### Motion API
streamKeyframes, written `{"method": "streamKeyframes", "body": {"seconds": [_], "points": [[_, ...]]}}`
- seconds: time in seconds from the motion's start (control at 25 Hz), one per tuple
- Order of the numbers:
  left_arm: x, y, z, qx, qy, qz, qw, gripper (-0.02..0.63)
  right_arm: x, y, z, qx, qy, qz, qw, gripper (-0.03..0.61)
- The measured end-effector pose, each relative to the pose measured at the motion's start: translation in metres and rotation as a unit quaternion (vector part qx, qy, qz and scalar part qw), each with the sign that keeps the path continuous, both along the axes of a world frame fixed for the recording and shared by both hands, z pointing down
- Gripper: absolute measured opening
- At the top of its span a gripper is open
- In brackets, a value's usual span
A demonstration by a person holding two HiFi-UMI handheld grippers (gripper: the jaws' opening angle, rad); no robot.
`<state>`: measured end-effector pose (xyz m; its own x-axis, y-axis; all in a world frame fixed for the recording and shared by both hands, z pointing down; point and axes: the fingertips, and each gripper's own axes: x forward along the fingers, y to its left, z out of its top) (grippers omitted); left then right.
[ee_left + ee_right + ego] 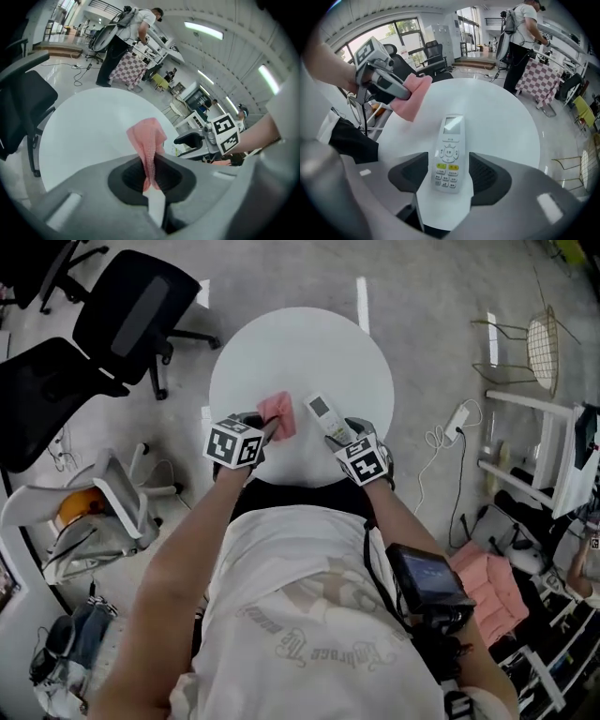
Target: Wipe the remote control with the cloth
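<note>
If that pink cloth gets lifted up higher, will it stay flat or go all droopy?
Probably droopy: the pink cloth bunches and folds where the left tool pinches it, so it looks soft, not stiff. It is likely very light, since a pinch at one end seems to carry the whole piece. It probably won't slip out easily, because its weave looks nubbly.

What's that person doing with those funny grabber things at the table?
A person at a round white table holds a gripper in each hand. The left gripper is shut on a pink cloth. The right gripper is open, with a white remote control lying on the table between its jaws. The cloth is beside the remote, not touching it.
</note>
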<state>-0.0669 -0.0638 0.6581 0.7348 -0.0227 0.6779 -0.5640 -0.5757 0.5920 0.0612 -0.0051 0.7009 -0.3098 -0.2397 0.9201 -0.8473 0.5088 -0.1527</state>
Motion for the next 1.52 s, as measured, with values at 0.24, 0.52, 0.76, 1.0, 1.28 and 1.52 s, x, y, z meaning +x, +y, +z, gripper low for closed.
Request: {"method": "streamKeyframes", "body": {"seconds": [0.24,0.52,0.76,1.0,1.28,1.52], "points": [[-0.027,0.012,0.001,-0.006,0.020,-0.041,0.9989,0.018,-0.016,-0.015,0.013,-0.039,0.062,-0.044,0.996,0.284],[-0.051,0.024,0.003,-0.014,0.033,-0.068,0.9971,0.018,-0.013,-0.015,0.019,-0.066,0.115,-0.024,0.991,0.255],[-0.058,0.035,-0.002,-0.012,0.034,-0.061,0.9975,0.018,-0.010,-0.004,0.022,-0.088,0.114,-0.003,0.990,0.249],[-0.060,0.045,-0.009,-0.012,0.027,-0.074,0.9968,0.018,-0.011,0.000,0.026,-0.089,0.088,-0.025,0.992,0.239],[-0.039,0.064,-0.021,-0.032,0.046,-0.111,0.9922,0.018,-0.002,0.014,0.013,-0.076,-0.005,0.014,0.997,0.232],[-0.006,0.062,-0.043,-0.059,0.109,-0.151,0.9807,0.018,-0.008,0.000,-0.041,-0.039,-0.233,0.098,0.967,0.232]]}}
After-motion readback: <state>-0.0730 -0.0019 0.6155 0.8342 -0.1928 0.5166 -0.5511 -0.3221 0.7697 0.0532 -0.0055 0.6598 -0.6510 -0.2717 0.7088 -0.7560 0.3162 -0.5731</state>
